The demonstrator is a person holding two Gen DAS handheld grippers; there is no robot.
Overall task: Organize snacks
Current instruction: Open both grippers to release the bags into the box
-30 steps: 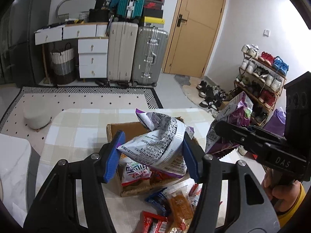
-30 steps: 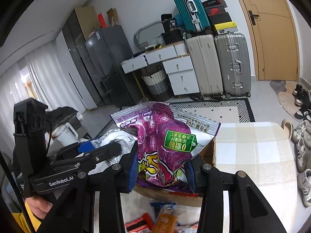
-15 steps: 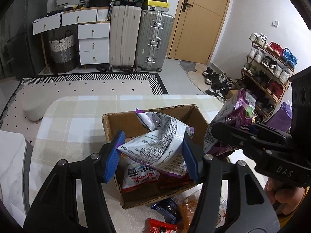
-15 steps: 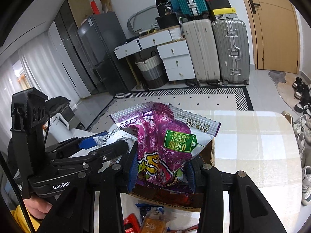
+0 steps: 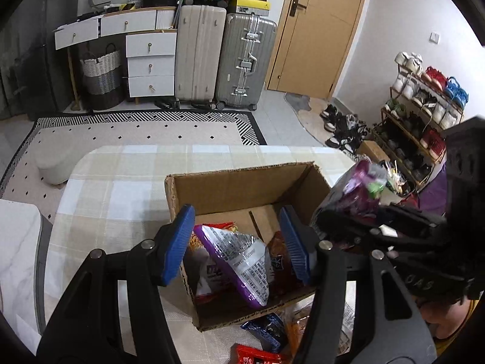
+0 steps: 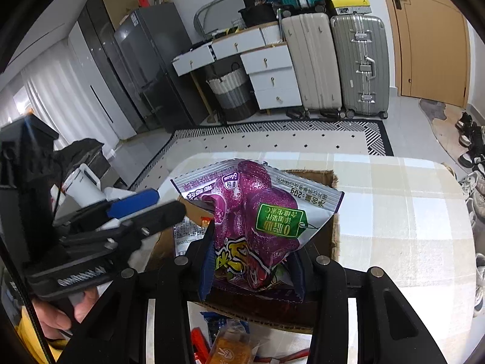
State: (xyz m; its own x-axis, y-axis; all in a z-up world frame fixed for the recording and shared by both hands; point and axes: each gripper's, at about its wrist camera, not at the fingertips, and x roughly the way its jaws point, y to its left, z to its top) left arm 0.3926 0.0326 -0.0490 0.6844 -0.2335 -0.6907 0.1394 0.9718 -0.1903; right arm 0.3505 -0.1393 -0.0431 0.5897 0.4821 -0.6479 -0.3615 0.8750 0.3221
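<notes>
Two grippers over box | left gripper: spread, empty; silver bag lies in box below it | right gripper: pinching purple bag at box edge, likely next to drop in

Black gripper frames with silver screws, blue fingers, white lettering, and a yellow sleeve.
</notes>
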